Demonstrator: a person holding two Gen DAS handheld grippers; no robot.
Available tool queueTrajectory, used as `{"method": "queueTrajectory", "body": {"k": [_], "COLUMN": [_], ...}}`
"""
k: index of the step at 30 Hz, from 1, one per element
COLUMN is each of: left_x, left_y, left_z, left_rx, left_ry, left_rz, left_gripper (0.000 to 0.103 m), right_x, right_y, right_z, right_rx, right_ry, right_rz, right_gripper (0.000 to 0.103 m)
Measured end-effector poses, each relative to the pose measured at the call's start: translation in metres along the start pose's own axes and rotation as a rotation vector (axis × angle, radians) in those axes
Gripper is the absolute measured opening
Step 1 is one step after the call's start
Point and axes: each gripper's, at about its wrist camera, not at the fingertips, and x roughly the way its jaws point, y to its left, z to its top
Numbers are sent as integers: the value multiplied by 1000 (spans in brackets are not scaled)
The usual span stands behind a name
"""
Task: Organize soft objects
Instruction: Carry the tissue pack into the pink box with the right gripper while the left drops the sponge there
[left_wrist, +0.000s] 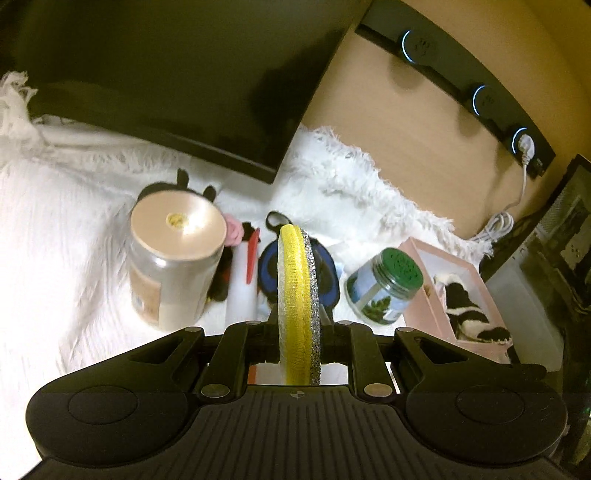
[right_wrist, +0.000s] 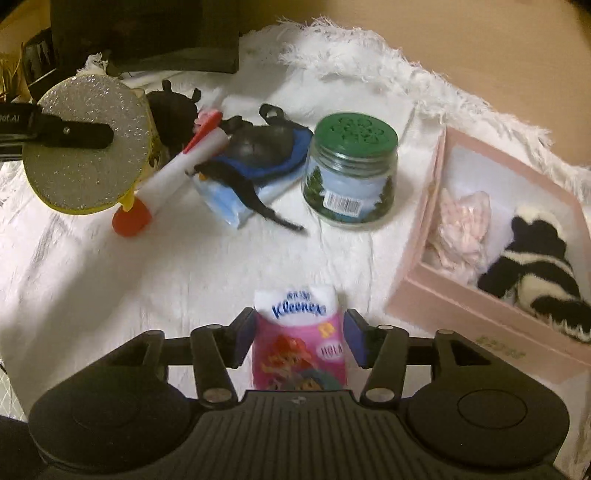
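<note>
A: Soft objects, item one: yellow sponge disc (left_wrist: 295, 291), glitter-faced, clamped edge-on in the left gripper (left_wrist: 299, 332), held clear of the cloth at nine o'clock, likely bound for the box.
B: Item two?
A: Kleenex tissue pack (right_wrist: 301, 332), six o'clock, between the right gripper's (right_wrist: 300, 339) parted jaws; pads look just off it, so probably released or about to be taken.
B: Containers?
A: Green-lidded glass jar (right_wrist: 352, 173), centre, contents unclear. Pink box (right_wrist: 480, 314), three o'clock: pink knit item (right_wrist: 463, 232) and black-and-white plush (right_wrist: 535, 273) inside, touching.
</note>
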Motion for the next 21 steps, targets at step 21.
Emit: {"method": "queueTrajectory", "body": {"k": [21], "left_x": [29], "left_y": [-84], "left_z": [53], "left_rx": [114], "left_ry": [-19], "left_rz": [-141], "left_gripper": [18], "right_x": [-114], "right_y": [-73], "right_z": [62], "right_rx": [102], "right_ry": [-298], "right_rz": [-21], "right_gripper": [49]}}
